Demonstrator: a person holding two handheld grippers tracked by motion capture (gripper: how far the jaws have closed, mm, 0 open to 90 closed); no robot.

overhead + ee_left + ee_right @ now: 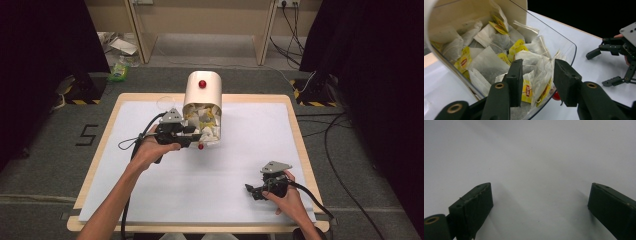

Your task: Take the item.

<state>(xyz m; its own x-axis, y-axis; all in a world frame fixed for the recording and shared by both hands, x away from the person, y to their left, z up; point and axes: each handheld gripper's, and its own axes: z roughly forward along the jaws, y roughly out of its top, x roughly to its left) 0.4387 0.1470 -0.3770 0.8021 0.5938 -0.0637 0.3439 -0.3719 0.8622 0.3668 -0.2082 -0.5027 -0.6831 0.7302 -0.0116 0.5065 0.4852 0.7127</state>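
Tea bags (205, 120) fill a cream, round-topped dispenser (202, 90) that stands at the far middle of the table (100, 165), on a white sheet (225, 175). In the high view its clear front door (212, 135) hangs open toward the near side, with a red knob (201, 146) at its lower edge and another red knob (202, 84) on the top of the dispenser. The left gripper (192, 134), held in the person's left hand (155, 147), reaches from the left into the opening, its tips among the bags. The right gripper (252, 191) rests in the right hand (287, 197) at the near right of the sheet, well apart from the dispenser, its jaws spread.

In the left gripper view, the left gripper (537, 75) has its two black jaws parted on either side of a crumpled tea bag (541, 75) with a yellow tag, which lies on the clear door (566, 45); whether the jaws press it I cannot tell. More white bags with yellow tags (496, 50) are heaped behind, inside the cream shell (461, 12). The red knob (556, 96) peeks out below the door's edge. To the far right, the right gripper (599, 67) sits on the white sheet (579, 57) with jaws wide apart.

In the right gripper view, the right gripper (540, 205) holds its jaws far apart over the bare white sheet (536, 157), nothing between them.
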